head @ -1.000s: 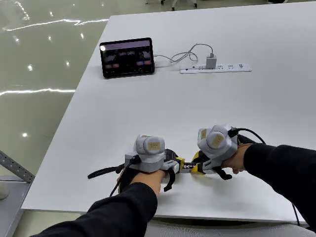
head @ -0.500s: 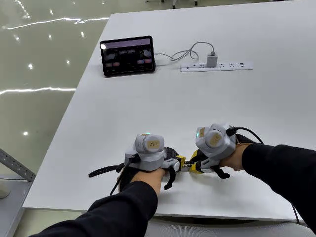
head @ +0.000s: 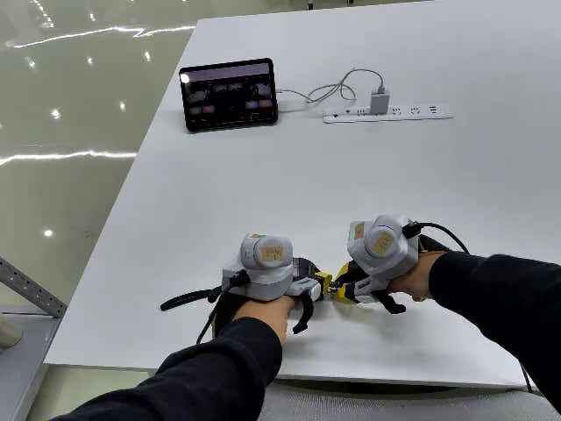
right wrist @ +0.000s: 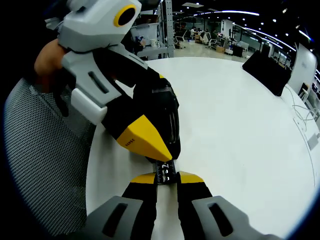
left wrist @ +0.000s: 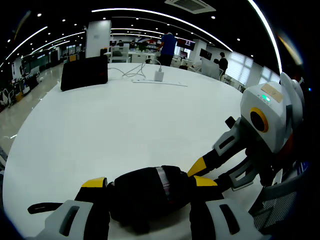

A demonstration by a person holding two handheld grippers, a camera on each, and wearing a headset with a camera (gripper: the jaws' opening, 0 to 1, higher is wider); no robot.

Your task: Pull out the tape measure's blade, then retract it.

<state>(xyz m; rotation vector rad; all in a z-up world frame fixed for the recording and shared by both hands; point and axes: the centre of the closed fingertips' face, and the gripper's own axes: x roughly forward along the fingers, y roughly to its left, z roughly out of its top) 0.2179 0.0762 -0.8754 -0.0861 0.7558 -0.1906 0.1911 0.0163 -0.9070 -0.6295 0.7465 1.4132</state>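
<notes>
A black tape measure (left wrist: pixel 150 195) lies on the white table (head: pixel 351 184) near its front edge, and my left gripper (left wrist: pixel 150 182) is shut on its case, yellow tips on either side. In the head view the case (head: pixel 304 270) sits just right of the left gripper (head: pixel 307 285). My right gripper (right wrist: pixel 166 178) is shut on the end of the blade (right wrist: pixel 165 170), of which a short piece shows outside the case (right wrist: pixel 162 112). The right gripper (head: pixel 337 292) points left at the case, its tips almost touching the left gripper's fingers (right wrist: pixel 145 137).
A tablet (head: pixel 230 94) stands at the back left, with a power strip (head: pixel 386 112) and a plugged-in charger (head: pixel 379 101) to its right. A black strap (head: pixel 186 301) trails left from the left gripper. The table's front edge is just below both hands.
The right gripper has moved left, closer to the tape measure, so less blade shows between the two grippers. The left gripper has stayed put on the case.
</notes>
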